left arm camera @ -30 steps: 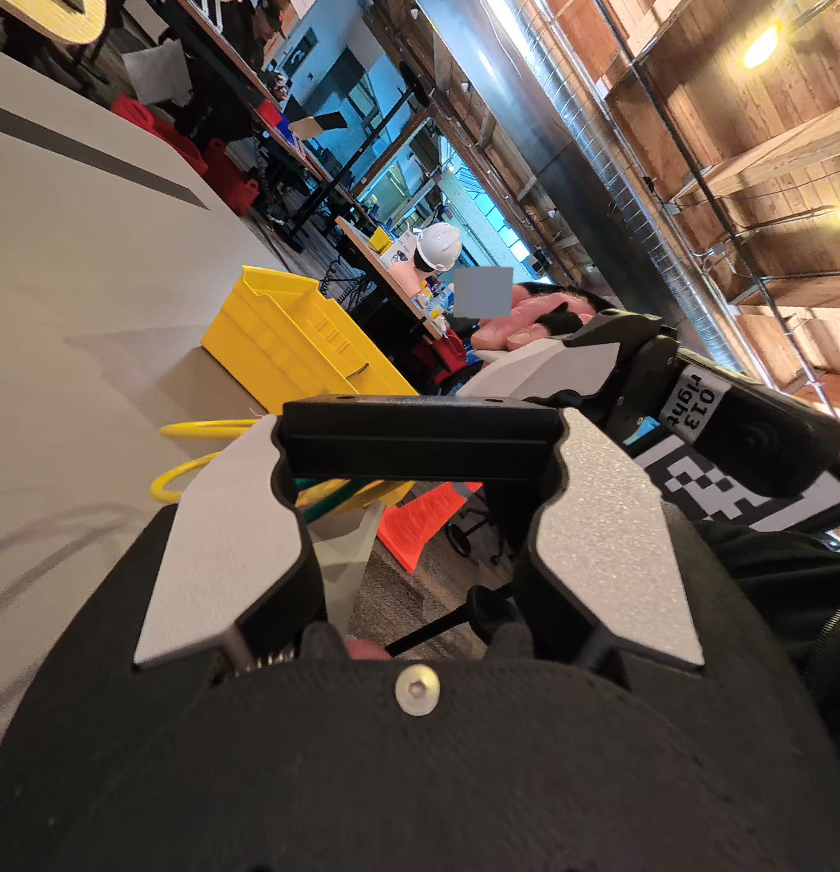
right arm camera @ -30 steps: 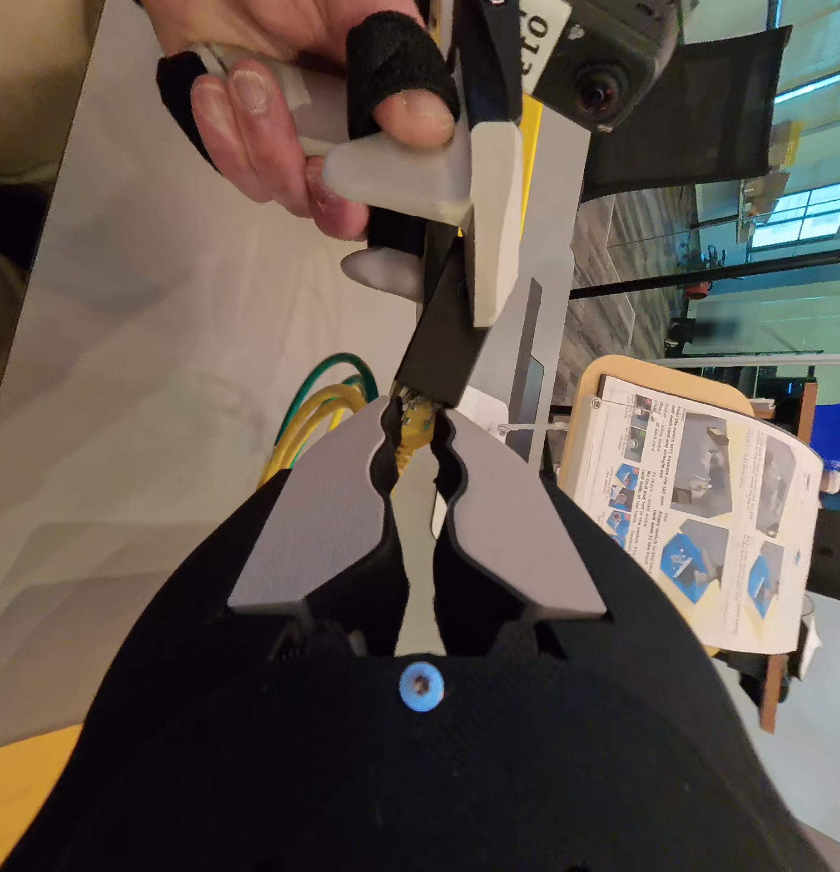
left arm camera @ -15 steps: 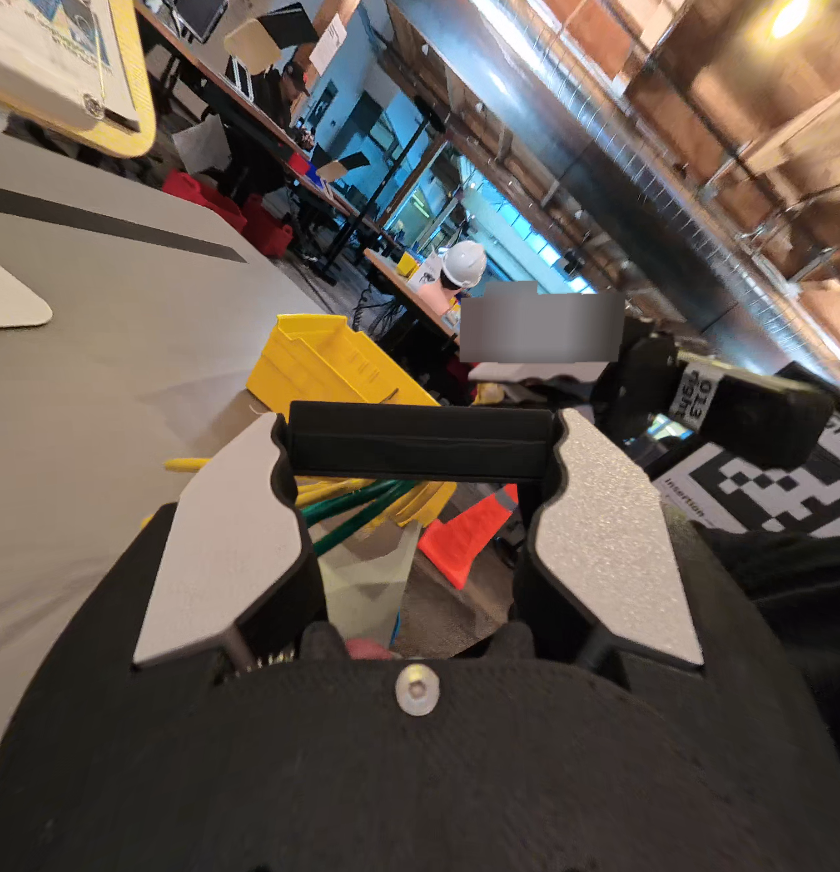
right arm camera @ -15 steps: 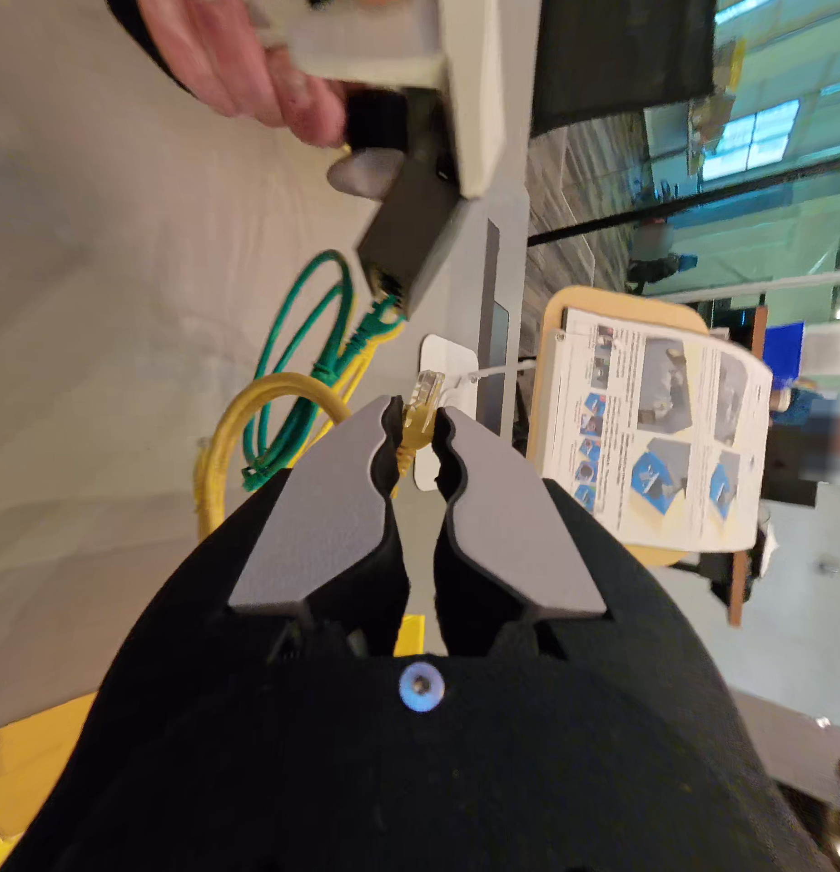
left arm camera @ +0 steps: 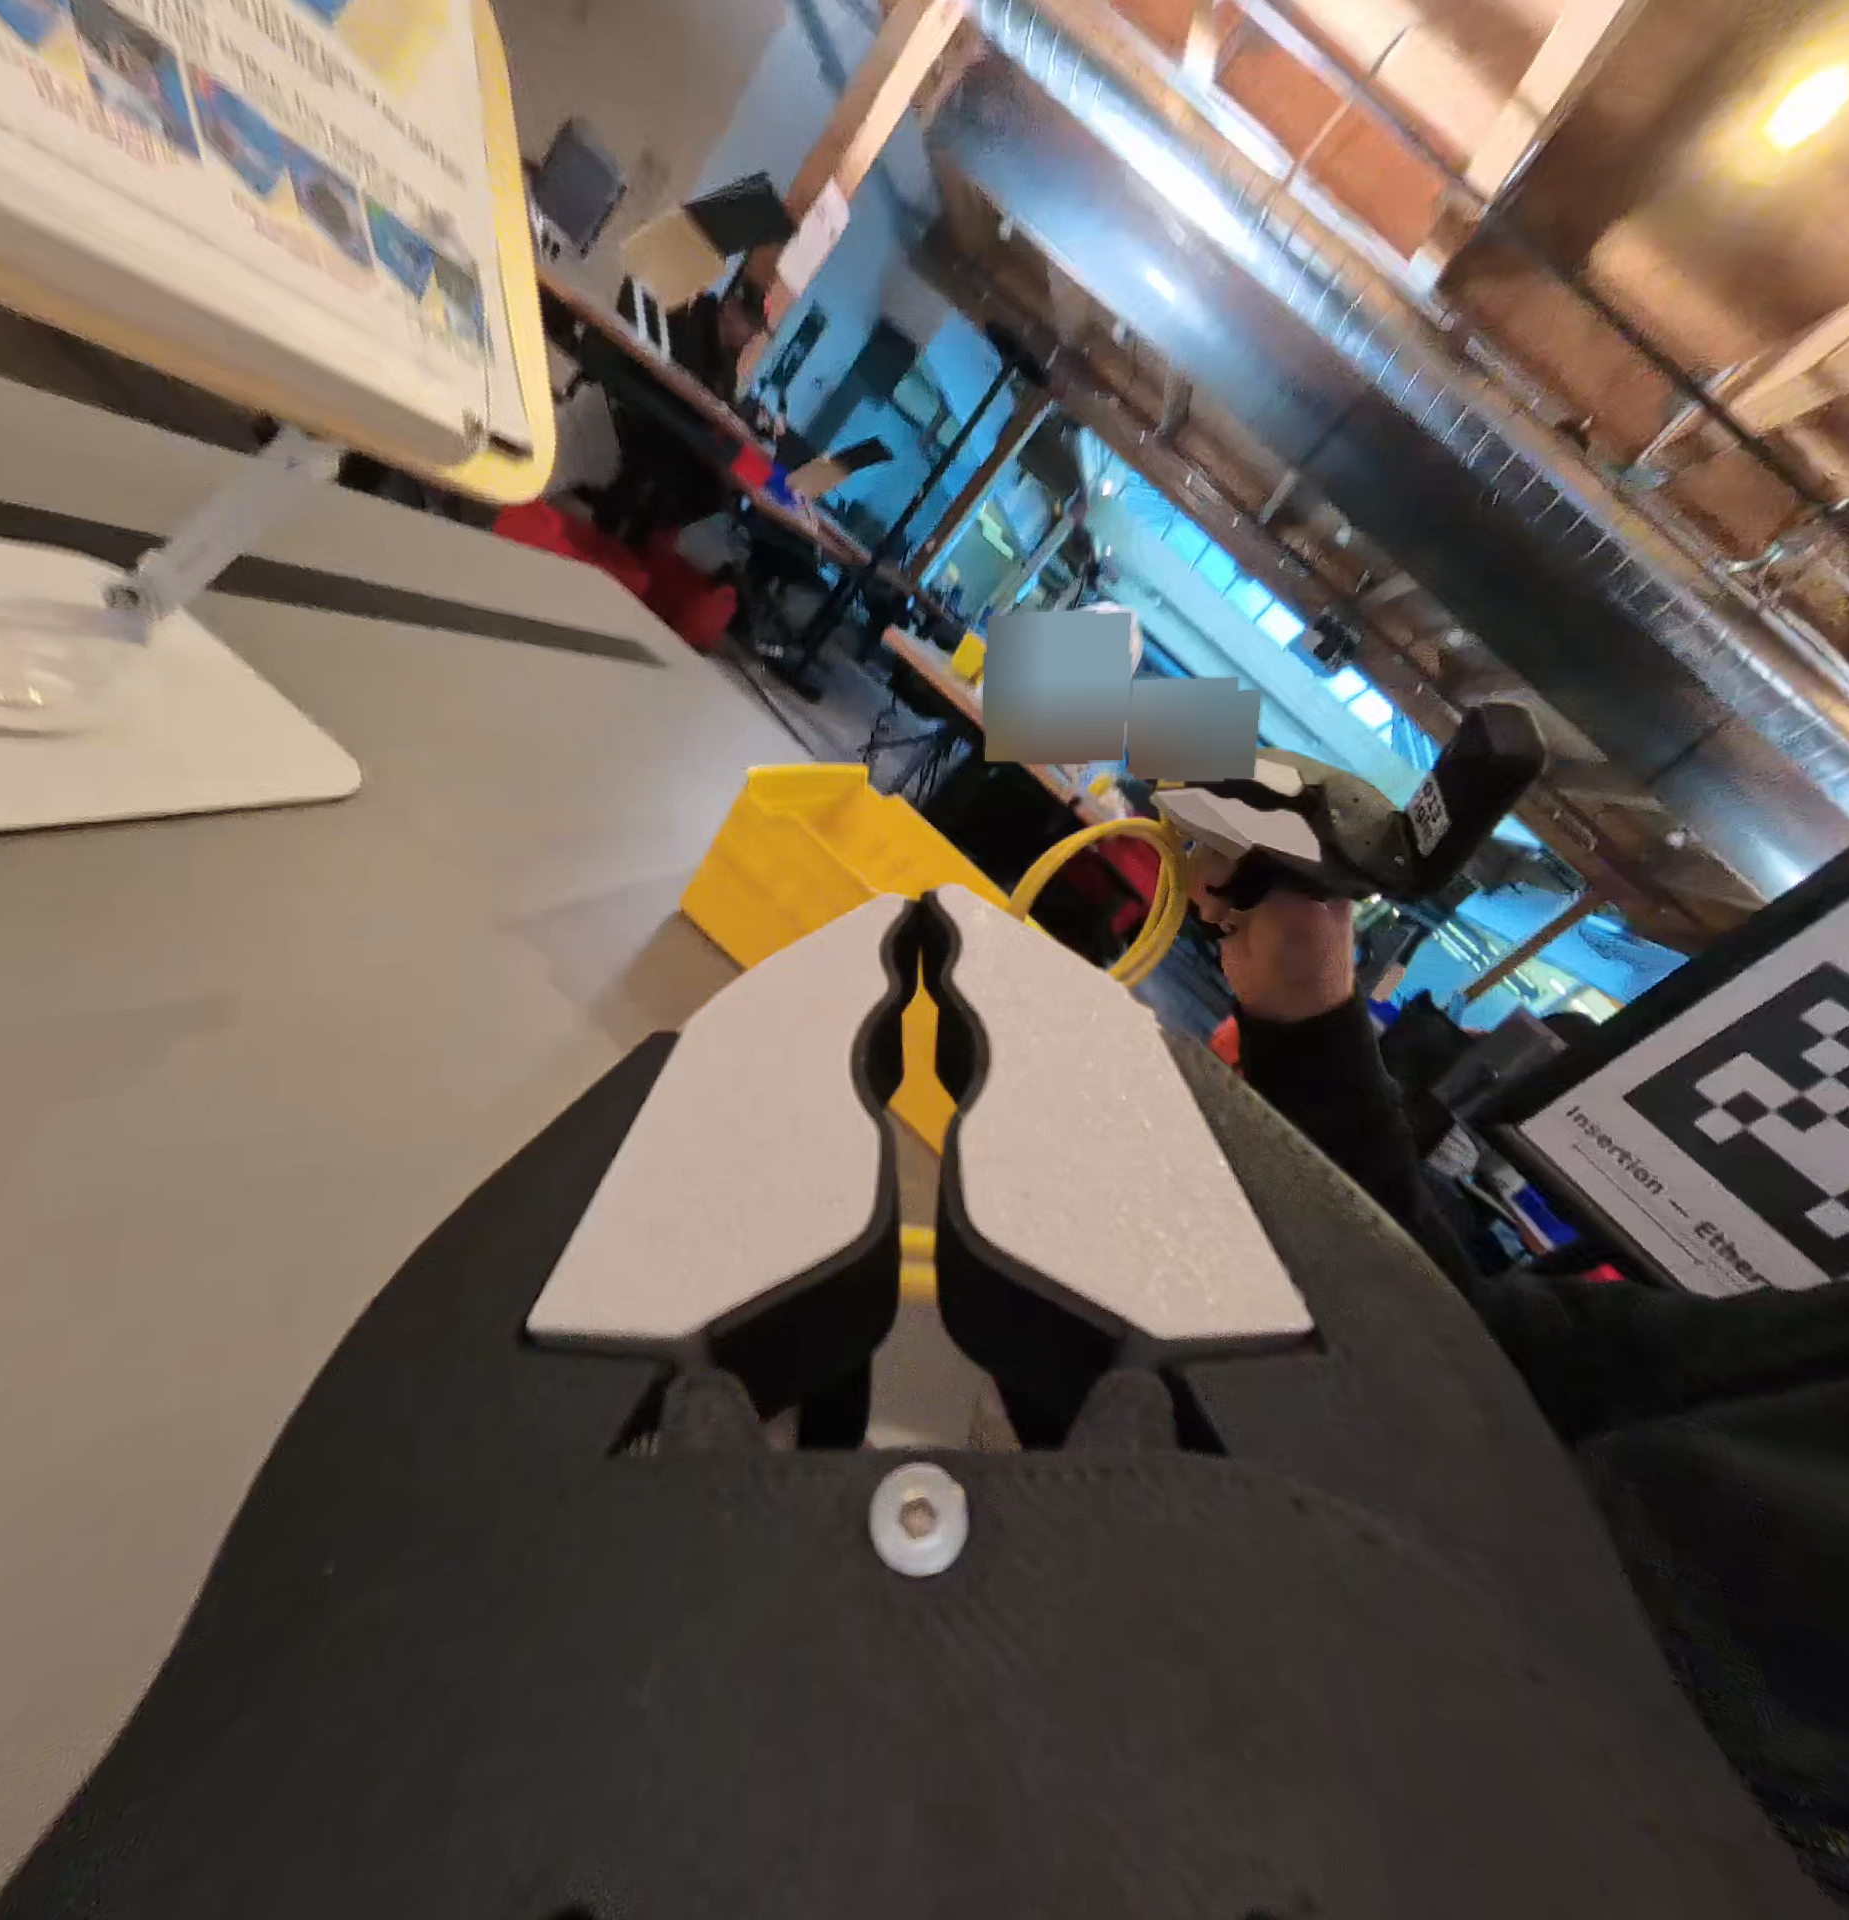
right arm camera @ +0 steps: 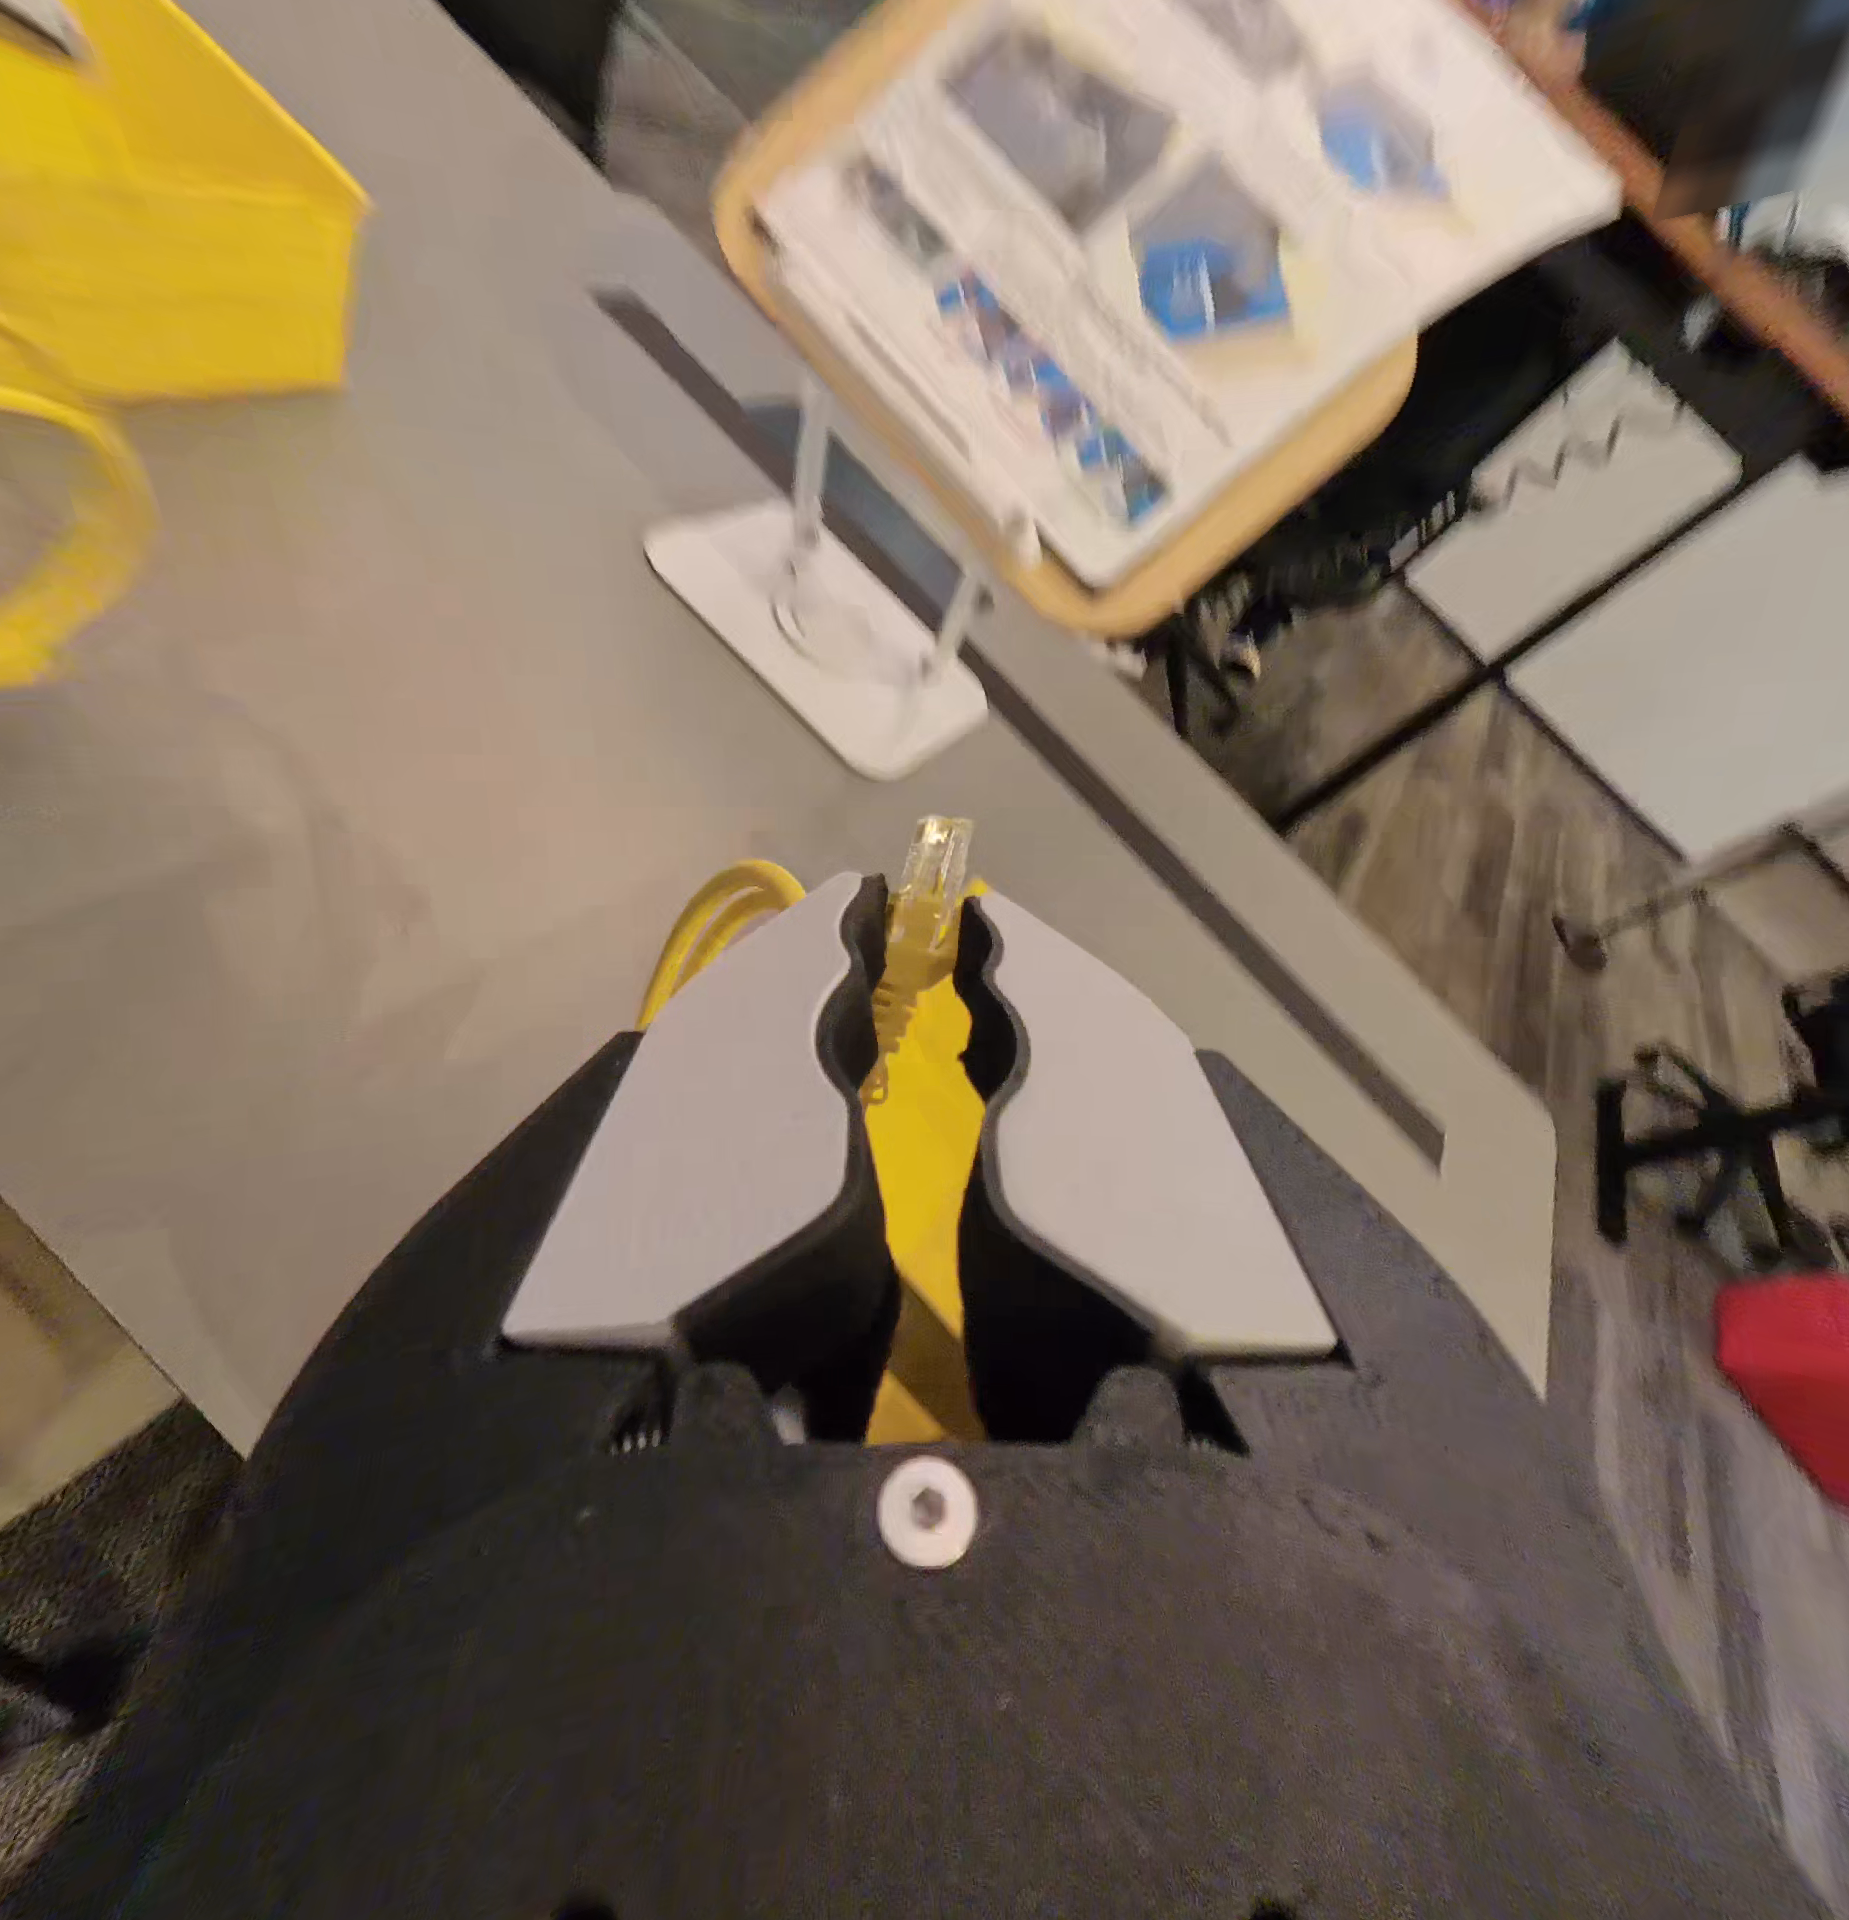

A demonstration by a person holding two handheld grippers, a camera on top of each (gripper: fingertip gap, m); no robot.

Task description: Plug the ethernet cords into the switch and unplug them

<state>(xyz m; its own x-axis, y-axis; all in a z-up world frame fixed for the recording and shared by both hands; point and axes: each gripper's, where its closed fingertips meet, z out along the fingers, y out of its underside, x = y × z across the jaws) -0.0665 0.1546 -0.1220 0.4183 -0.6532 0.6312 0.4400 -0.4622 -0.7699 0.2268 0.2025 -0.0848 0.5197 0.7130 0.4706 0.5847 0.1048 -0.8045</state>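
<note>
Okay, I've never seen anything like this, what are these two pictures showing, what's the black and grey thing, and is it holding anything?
A person holds a two-finger gripper in each hand, and each carries a camera looking along its grey fingers. In the left view, the left gripper is shut on nothing. In the right view, the right gripper pinches a yellow ethernet cord, its clear plug poking forward. On the grey table sit a yellow bin and a clipboard stand with a printed sheet. The switch isn't visible.

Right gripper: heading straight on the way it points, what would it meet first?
The right gripper, shut on the yellow ethernet cord's clear plug, points at the grey tabletop just before the white stand base. Probably tabletop first; depth is unclear.
</note>
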